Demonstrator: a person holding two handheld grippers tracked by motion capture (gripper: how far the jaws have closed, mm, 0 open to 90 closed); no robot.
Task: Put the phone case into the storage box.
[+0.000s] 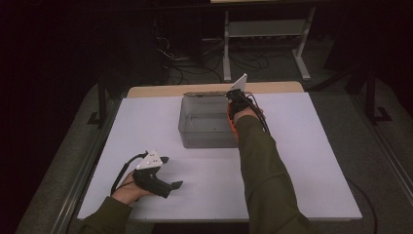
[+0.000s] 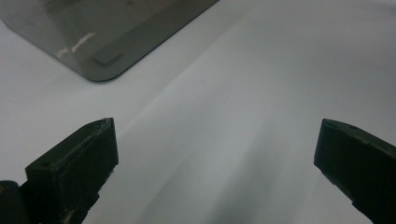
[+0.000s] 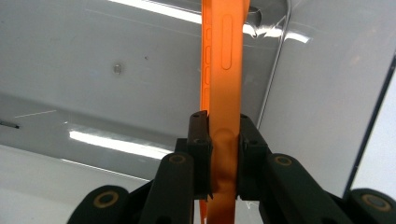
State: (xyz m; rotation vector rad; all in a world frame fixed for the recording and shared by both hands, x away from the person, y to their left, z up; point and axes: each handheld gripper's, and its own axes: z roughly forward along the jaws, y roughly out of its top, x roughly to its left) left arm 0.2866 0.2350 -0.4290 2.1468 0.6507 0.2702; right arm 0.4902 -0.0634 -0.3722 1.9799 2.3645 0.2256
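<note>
The flat orange plastic strip point(image 3: 223, 84), long and narrow with smooth rounded edges, carries a slim oval recess on its narrow side and a row of small raised ridges along one edge. It stands edge-on, pinched near its lower part between the two black pads of the right hand-held gripper point(image 3: 223, 135), and reaches away over the inside of the clear grey rectangular plastic bin point(image 1: 204, 136).

The bin is open-topped, with rounded corners and glossy walls that catch the light. It sits upright on the white surface point(image 1: 160, 122), near the far middle. The strip hangs at the bin's right rim.
</note>
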